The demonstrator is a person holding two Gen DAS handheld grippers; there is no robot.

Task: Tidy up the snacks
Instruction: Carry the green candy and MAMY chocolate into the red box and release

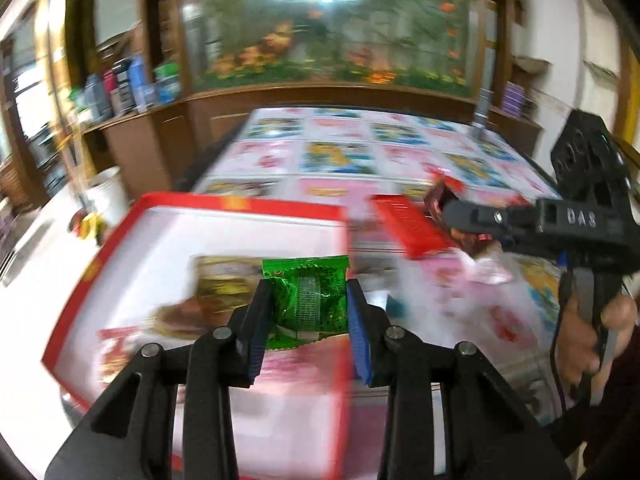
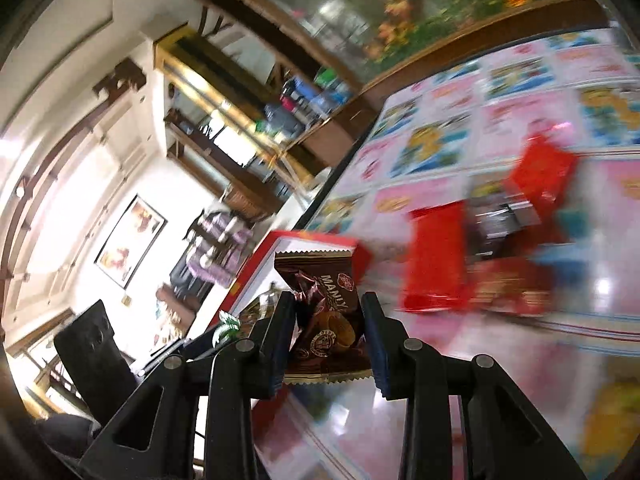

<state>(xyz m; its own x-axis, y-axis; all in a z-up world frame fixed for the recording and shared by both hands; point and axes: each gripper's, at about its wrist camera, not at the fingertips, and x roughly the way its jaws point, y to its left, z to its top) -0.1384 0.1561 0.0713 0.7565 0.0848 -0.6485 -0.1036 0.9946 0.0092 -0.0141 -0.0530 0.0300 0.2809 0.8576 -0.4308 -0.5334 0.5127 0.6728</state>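
Snacks fill both grippers: left gripper point(image 1: 308, 312) pinches a green packet point(image 1: 306, 300) above the red-rimmed tray point(image 1: 240, 204); right gripper point(image 2: 330, 340) clamps a brown packet point(image 2: 326, 320) beside that tray, red packets point(image 2: 436, 256) lying beyond.

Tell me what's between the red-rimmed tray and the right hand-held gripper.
In the left wrist view, a red packet lies on the patterned tablecloth between the tray and the right hand-held gripper.

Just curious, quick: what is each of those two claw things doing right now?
Left gripper: shut on the green snack packet.
Right gripper: shut on the brown snack packet.
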